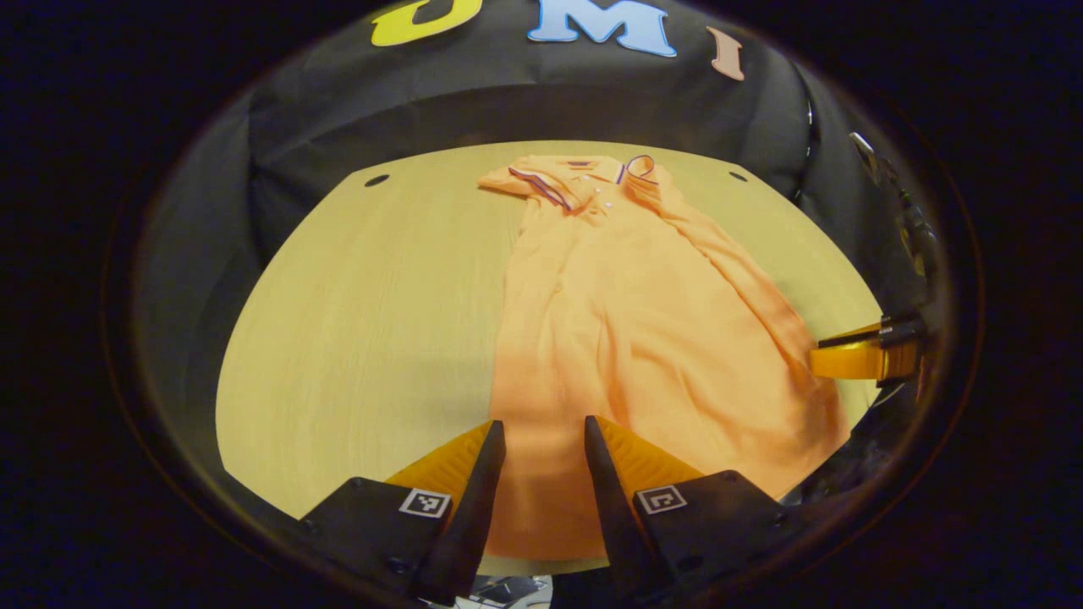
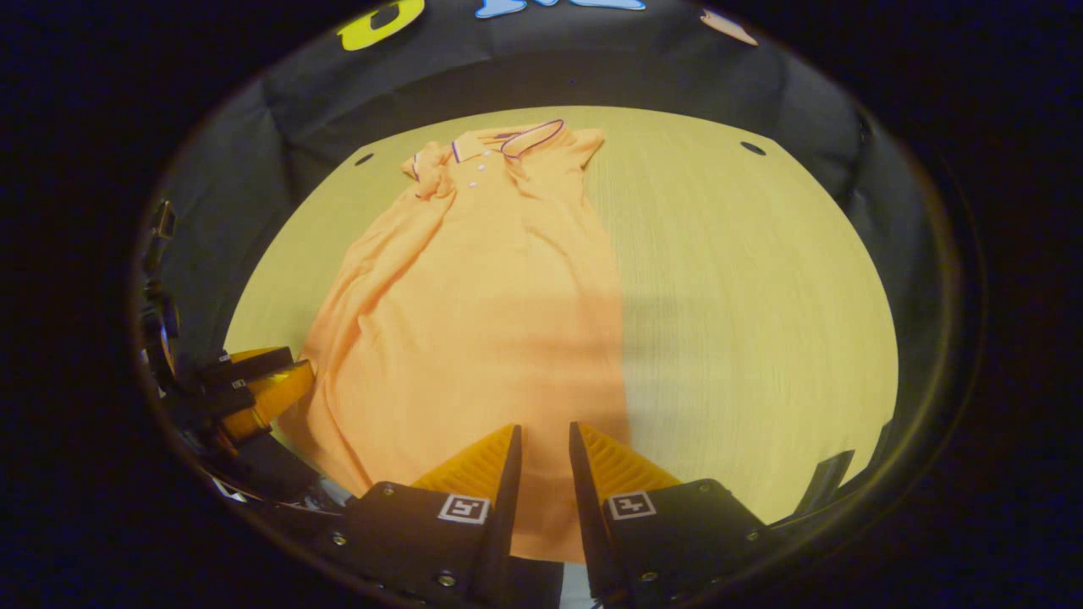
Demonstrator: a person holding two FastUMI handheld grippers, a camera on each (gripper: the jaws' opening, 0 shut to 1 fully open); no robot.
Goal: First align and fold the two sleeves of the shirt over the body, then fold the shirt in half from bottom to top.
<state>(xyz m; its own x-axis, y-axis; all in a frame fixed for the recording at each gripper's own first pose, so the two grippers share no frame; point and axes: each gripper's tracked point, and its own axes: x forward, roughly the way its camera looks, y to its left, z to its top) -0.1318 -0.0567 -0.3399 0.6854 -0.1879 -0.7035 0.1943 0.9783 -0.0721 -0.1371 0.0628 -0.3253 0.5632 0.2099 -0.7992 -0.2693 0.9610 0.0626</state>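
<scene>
An orange polo shirt (image 1: 626,321) lies flat on the wooden table (image 1: 364,321), collar (image 1: 592,173) at the far end and both sleeves folded in over the body. My left gripper (image 1: 543,431) is open, hovering over the shirt's near hem at its left corner. In the right gripper view the shirt (image 2: 482,304) runs from the collar (image 2: 508,139) down to my right gripper (image 2: 543,431), which stands open with a narrow gap over the hem's right corner. The right gripper (image 1: 863,351) also shows beside the shirt's right edge, the left gripper (image 2: 254,385) beside its left edge.
Bare table (image 2: 744,296) stretches to the right of the shirt, and to its left in the left gripper view. Small dark holes (image 1: 376,180) (image 2: 752,148) sit near the table's far corners. Black cloth walls surround the table.
</scene>
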